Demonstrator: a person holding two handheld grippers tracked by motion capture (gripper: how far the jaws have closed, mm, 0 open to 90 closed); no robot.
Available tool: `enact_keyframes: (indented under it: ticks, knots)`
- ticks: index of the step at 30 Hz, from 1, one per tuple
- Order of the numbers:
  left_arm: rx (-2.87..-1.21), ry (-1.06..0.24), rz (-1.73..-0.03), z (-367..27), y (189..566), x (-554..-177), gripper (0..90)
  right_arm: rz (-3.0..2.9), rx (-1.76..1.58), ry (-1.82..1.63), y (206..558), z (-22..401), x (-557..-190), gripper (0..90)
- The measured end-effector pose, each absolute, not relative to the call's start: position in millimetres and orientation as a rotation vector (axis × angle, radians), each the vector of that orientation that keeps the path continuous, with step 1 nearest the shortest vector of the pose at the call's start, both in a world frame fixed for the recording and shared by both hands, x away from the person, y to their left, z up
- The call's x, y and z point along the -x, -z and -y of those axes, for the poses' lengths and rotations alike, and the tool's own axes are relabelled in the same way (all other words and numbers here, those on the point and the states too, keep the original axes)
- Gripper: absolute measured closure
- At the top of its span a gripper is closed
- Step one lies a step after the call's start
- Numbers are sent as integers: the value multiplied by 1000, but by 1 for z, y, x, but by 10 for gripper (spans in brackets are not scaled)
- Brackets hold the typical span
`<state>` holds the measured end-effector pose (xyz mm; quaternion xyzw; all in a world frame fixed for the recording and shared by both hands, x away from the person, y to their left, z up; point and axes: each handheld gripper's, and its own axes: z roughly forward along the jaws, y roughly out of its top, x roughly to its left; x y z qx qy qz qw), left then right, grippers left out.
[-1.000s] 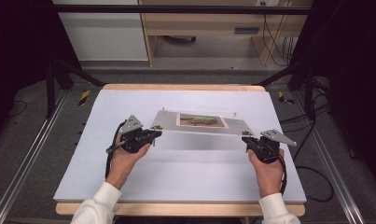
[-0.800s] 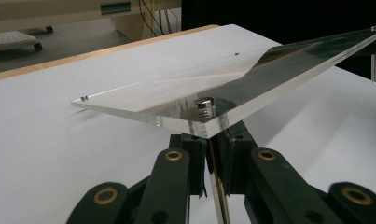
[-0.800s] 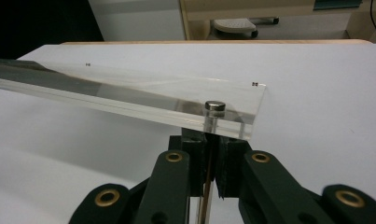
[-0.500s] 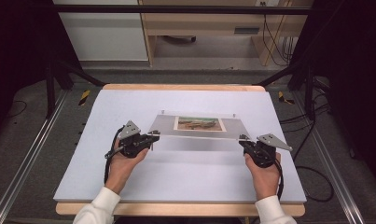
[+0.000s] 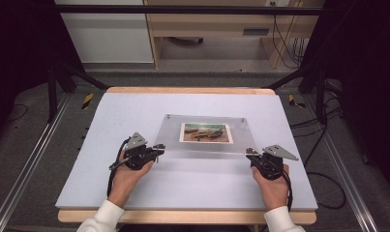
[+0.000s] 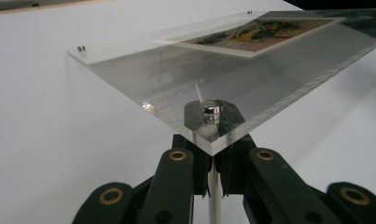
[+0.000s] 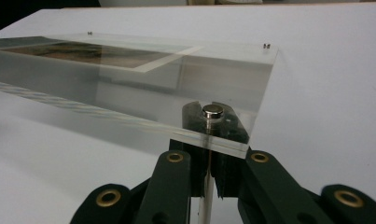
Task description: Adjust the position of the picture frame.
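Observation:
A clear acrylic frame (image 5: 202,149) with a landscape photo (image 5: 205,132) inside it hangs low over the white table (image 5: 134,111), its near edge raised. My left gripper (image 5: 159,147) is shut on the frame's near left corner. In the left gripper view the jaws (image 6: 213,149) meet under that corner (image 6: 176,79), below a small silver magnet (image 6: 212,108). My right gripper (image 5: 249,153) is shut on the near right corner. Its jaws (image 7: 209,151) meet below a second magnet (image 7: 212,111) on the frame (image 7: 129,93).
The white tabletop has a wooden rim (image 5: 183,90) at the back and front. Metal rails (image 5: 33,159) run along both sides. Cables (image 5: 323,183) lie on the floor at the right. A wooden shelf unit (image 5: 207,34) stands beyond the table.
Both hands have drawn back a little toward the near edge and sunk, bringing the frame lower and flatter over the table. Both grippers stay shut on its corners.

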<state>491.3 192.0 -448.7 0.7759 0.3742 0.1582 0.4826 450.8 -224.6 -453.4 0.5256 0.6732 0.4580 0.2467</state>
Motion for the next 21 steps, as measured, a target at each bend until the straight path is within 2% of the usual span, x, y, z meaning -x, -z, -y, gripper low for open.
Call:
enact_keyframes:
  ticks: [21]
  knots:
    - [-1926,-425,-973,-202,462,-479,838,-1946,-1430,-1235,469,214,-455,843]
